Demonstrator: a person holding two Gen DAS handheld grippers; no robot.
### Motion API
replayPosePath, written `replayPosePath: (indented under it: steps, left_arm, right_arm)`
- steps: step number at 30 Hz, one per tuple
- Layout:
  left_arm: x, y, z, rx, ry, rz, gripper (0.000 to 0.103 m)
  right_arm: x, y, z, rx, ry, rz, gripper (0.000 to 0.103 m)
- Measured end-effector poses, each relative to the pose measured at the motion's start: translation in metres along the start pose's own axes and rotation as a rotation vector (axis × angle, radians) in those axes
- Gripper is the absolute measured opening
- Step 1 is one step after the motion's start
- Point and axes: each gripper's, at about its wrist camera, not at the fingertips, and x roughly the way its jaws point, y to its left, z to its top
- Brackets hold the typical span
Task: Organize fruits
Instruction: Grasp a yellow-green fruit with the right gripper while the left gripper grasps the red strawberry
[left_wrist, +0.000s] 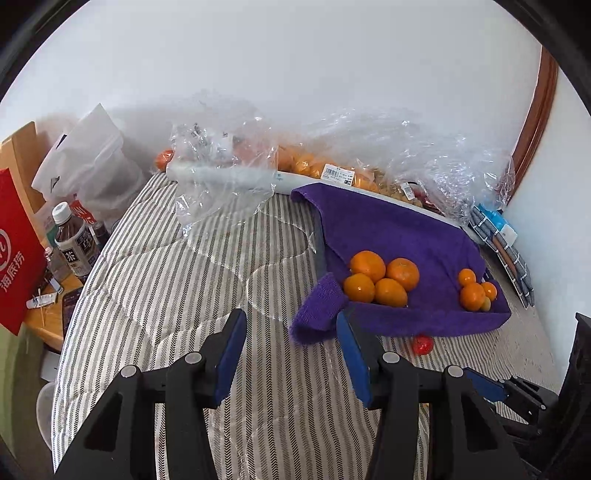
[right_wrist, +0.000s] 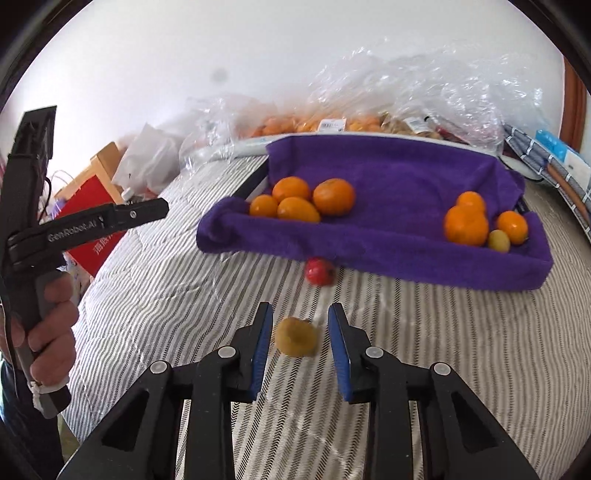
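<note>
The right hand-held gripper (right_wrist: 300, 334) stood spread around a yellowish fruit (right_wrist: 295, 336) on the bed (right_wrist: 166, 295), pads apart from it, while the left hand-held gripper (left_wrist: 291, 332) hung spread and empty near the purple towel (left_wrist: 388, 229)

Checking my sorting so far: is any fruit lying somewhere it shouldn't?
Yes. A small red fruit lies on the striped bedding just outside the purple towel-lined tray, and a yellow-orange fruit sits loose between the right gripper fingers.

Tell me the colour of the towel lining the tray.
Purple towel; it shows best in the right wrist view.
</note>
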Motion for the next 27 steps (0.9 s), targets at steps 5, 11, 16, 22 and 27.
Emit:
replayPosePath:
  steps: [5,11,16,22,27]
  left_arm:
    - [0.006,-0.004,-0.004,0.012,0.012,-0.016,0.049]
    - [0.025,-0.041,-0.015,0.057,0.054,-0.093,0.049]
    - [0.045,-0.087,-0.025,0.104,0.105,-0.162,0.049]
    - [0.064,-0.119,-0.031,0.117,0.136,-0.174,0.049]
    - [0.072,-0.131,-0.033,0.127,0.152,-0.159,0.037]
  right_arm:
    - [0.022,0.000,-0.006,0.006,0.071,-0.003,0.031]
    - [0.007,-0.013,-0.012,0.003,0.040,-0.030,0.028]
    - [-0.021,-0.055,-0.012,0.061,-0.003,-0.089,0.028]
    - [-0.053,-0.105,-0.017,0.131,-0.049,-0.171,0.028]
    - [-0.064,-0.132,-0.021,0.175,-0.067,-0.195,0.028]
